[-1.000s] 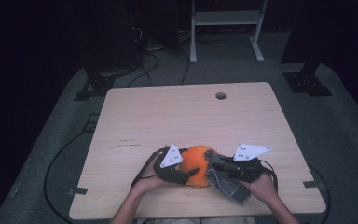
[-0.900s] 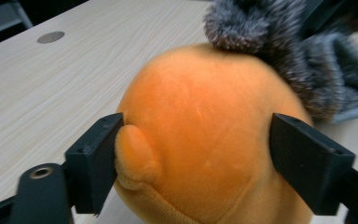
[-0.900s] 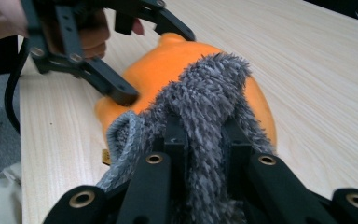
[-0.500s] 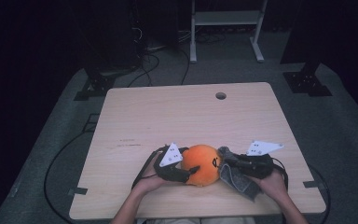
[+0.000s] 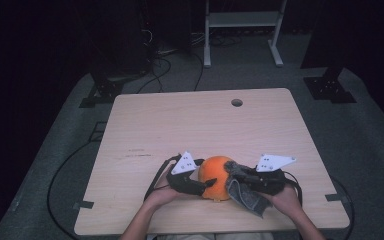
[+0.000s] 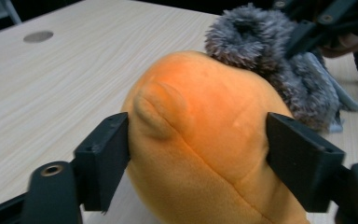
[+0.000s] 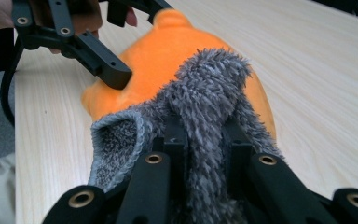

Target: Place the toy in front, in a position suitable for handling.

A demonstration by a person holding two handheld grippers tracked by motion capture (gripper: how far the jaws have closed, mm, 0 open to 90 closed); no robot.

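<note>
An orange plush toy point(image 5: 215, 176) lies on the wooden table point(image 5: 200, 125) near its front edge. My left gripper point(image 5: 202, 176) holds it from the left. In the left gripper view its jaws have just been closing and press into both sides of the plush point(image 6: 205, 140). My right gripper point(image 5: 236, 176) is shut on a grey fuzzy cloth point(image 5: 245, 196). The cloth point(image 7: 205, 88) is bunched between the jaws and rests against the right side of the plush point(image 7: 158, 56). The same cloth point(image 6: 261, 51) lies just behind the plush in the left gripper view.
A round cable hole point(image 5: 237, 102) sits near the table's far edge. Cables point(image 5: 155, 175) trail from both grippers over the front of the table. On the dark floor behind stand a white frame point(image 5: 242, 20) and black stand feet point(image 5: 330, 87).
The right gripper with the cloth slid a little to the right off the plush, then came back against its right side. The left gripper kept its place on the plush.
</note>
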